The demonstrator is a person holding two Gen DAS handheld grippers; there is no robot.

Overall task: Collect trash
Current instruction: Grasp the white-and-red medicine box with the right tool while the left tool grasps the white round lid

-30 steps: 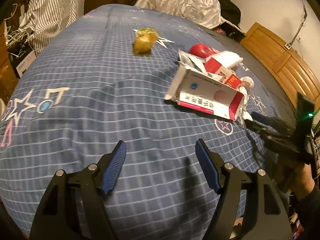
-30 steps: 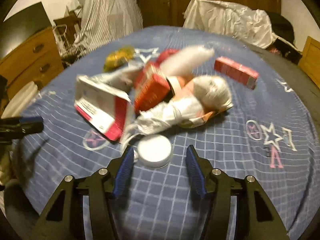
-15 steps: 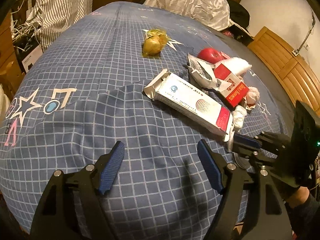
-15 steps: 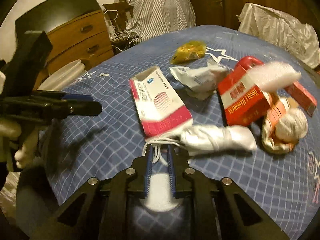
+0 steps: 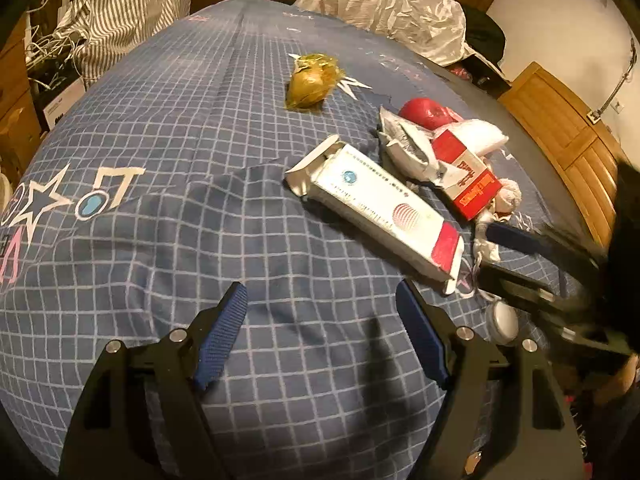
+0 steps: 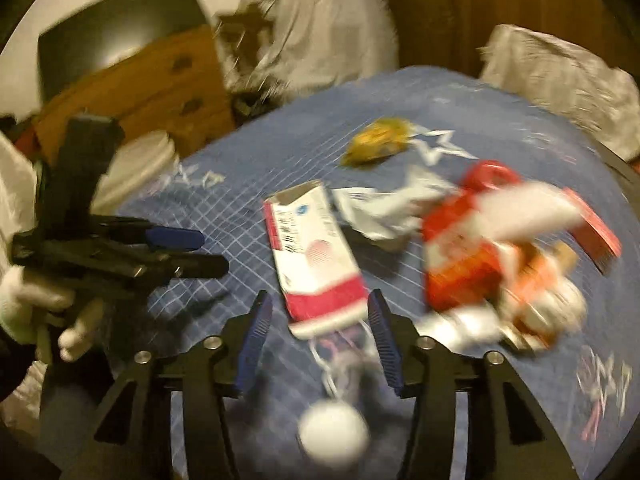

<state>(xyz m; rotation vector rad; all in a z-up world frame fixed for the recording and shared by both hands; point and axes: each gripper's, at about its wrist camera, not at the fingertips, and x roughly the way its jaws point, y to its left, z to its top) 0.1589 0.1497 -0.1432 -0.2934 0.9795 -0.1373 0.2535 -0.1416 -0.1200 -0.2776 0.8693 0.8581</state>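
Tongs first: the right tongs (image 6: 318, 342) have their jaws opening, spread to either side of the near end of the long white-and-red carton (image 6: 314, 262), pads clear of it, gripping nothing. A small white round lid (image 6: 333, 434) sits low between the tong arms, seemingly loose on the bed near its front edge, with a tangle of white string (image 6: 340, 360) running up toward the carton. Over on the other side, the left tongs (image 5: 322, 338) hang wide open and empty above bare blue checked bedspread (image 5: 168, 184), well apart from the pile.

The trash itself lies mostly toward the right side of the bed: the carton, a crumpled white wrapper (image 5: 408, 148), a red box (image 5: 466, 184), a red round thing (image 5: 426, 112) behind them, and a yellow wrapper (image 5: 314, 82) off alone toward the far edge.

What could go wrong? The right view is heavily smeared, so that hand looks to be moving fast; closing in a hurry could pinch only the carton's flap or knock it aside. The carton is open and light, so it may crush or slide on the soft bedding. That string could snag a pad and drag the lid along. The lid, near the front edge, could roll off unseen. And both tongs heading for one pile risk a clash.
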